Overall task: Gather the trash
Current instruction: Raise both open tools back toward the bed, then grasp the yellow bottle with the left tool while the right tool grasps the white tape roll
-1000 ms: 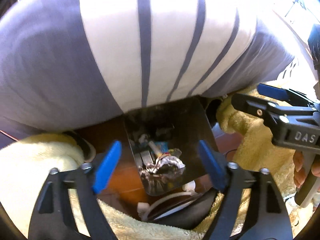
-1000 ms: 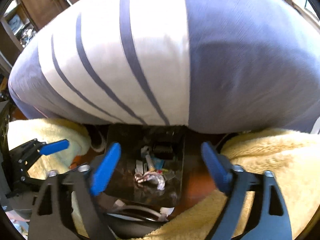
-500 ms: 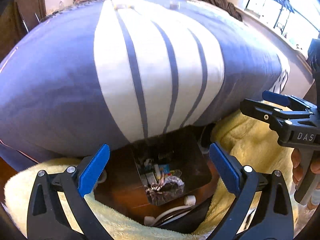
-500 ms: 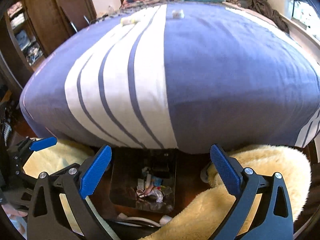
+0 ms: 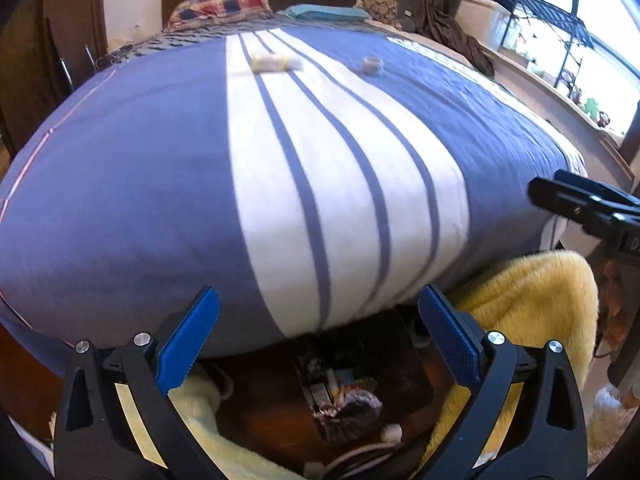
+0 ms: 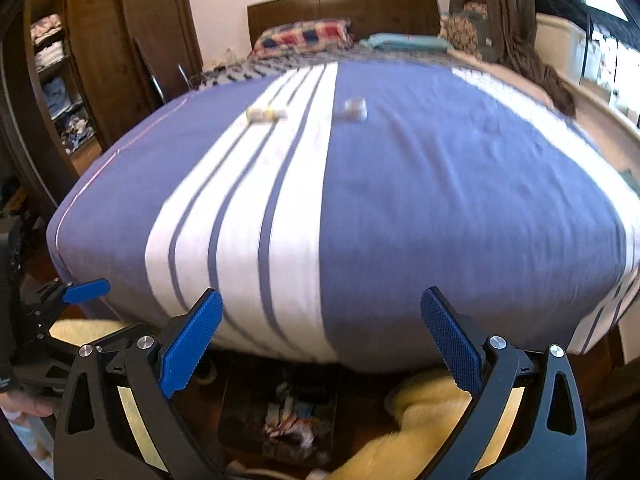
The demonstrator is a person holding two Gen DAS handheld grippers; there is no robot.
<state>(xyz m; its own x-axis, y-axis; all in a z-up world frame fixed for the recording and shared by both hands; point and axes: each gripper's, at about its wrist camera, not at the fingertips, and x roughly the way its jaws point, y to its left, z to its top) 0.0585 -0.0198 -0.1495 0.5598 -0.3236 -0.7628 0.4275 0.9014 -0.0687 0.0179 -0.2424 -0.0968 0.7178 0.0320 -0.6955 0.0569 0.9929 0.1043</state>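
Observation:
A dark bin point(image 5: 404, 376) point(image 6: 240, 420) stands on the floor at the foot of the bed, holding crumpled foil point(image 5: 352, 408) and wrappers point(image 6: 288, 420). Far up the blue and white striped bedspread point(image 5: 320, 168) point(image 6: 360, 200) lie a pale yellow-white piece of trash point(image 5: 274, 62) point(image 6: 266, 112) and a small round cup-like piece point(image 5: 373, 66) point(image 6: 355, 109). My left gripper point(image 5: 318, 340) is open and empty above the bin. My right gripper point(image 6: 322, 338) is also open and empty, and shows at the right edge of the left wrist view point(image 5: 584, 208).
Fluffy yellow rugs point(image 5: 528, 304) point(image 6: 424, 412) flank the bin. Pillows point(image 5: 220, 6) and a dark headboard point(image 6: 344, 8) are at the bed's far end. A wardrobe point(image 6: 92, 80) stands left, a window sill with shelving point(image 5: 560, 64) right. White cable point(image 5: 360, 456) lies near the bin.
Both grippers have risen and tilted up, so the bed top and the two pieces on it came into view and the bin sank low in both views. The left jaws widened.

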